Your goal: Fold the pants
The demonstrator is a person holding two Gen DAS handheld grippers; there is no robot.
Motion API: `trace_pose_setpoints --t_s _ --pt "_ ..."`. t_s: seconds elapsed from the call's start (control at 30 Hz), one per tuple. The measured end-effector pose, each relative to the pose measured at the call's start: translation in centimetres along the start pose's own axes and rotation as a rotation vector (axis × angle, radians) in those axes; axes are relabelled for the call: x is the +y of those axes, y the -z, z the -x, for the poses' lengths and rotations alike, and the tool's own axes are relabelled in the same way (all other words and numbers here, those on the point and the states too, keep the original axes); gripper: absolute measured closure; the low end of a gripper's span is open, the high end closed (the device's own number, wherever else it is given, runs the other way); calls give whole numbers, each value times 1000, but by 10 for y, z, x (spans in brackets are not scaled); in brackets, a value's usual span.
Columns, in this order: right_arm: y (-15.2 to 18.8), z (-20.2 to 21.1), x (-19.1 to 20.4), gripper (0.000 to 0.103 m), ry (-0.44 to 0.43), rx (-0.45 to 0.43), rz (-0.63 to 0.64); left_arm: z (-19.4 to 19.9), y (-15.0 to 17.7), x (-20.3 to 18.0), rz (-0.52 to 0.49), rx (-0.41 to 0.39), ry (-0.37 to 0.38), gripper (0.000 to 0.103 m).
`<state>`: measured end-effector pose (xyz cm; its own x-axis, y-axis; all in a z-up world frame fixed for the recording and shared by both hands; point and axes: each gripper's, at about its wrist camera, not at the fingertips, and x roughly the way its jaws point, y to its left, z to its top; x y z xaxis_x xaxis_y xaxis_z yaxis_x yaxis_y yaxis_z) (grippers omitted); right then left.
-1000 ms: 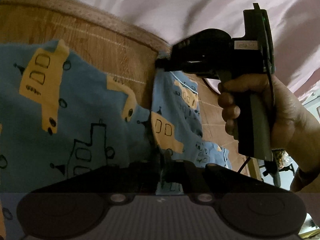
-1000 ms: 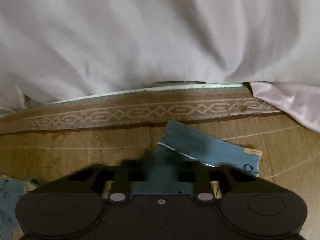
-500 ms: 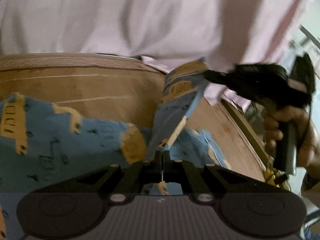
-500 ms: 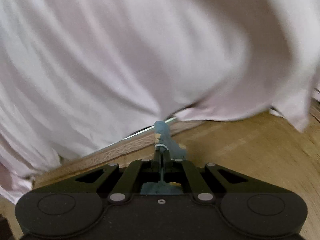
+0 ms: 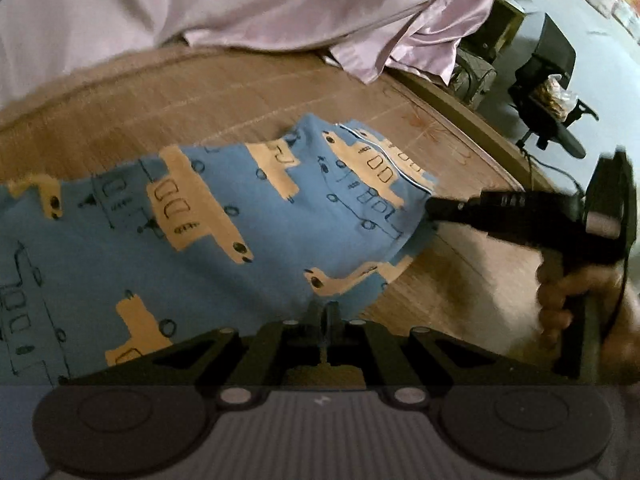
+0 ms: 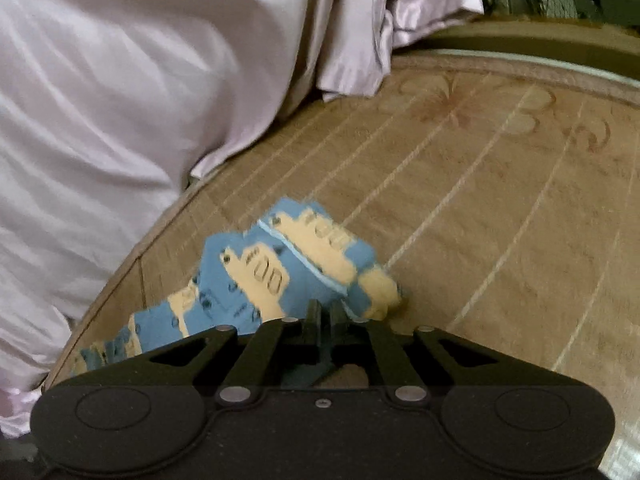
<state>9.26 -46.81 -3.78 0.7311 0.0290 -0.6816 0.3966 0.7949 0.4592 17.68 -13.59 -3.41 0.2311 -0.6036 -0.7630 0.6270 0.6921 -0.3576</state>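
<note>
At the bottom middle of the left wrist view, the left gripper has its two fingers pressed together on the near edge of the blue pants with yellow trucks on them. At the bottom middle of the right wrist view, the right gripper is pinching another bit of the pants the same way.

The pants lie across the middle of the left wrist view, on the brown mat. The right gripper shows at the right of that view, biting the far corner, with a hand under it.

What could go wrong? I think the cloth could slip out if one gripper pulls harder than the other, because each holds only a thin edge. Then the fold would land crooked or bunch up. The corner near the right gripper looks crumpled, so it may not lie flat.

Farther back, at the top, is a pale pink sheet.

Half a second ago the cloth stood up tall and thin between the grippers. Now it is spread wide and low over the mat, and the right gripper has swung out to the side.
</note>
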Motion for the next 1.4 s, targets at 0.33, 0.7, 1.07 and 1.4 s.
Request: trace_pose_setpoints --t_s 0.33,0.7,1.07,1.4 --pt "-4 8 -3 46 -25 -36 42 -3 -100 -16 -88 62 -97 32" --pt "-19 -10 1 20 -61 -54 50 -74 -188 -68 -340 265 -227 0" --pt "-32 -16 -22 55 -12 -72 -17 -150 -205 -43 -198 292 -127 38" --pt "-34 -9 -19 92 -37 -91 6 -157 -202 -63 -228 271 -110 85"
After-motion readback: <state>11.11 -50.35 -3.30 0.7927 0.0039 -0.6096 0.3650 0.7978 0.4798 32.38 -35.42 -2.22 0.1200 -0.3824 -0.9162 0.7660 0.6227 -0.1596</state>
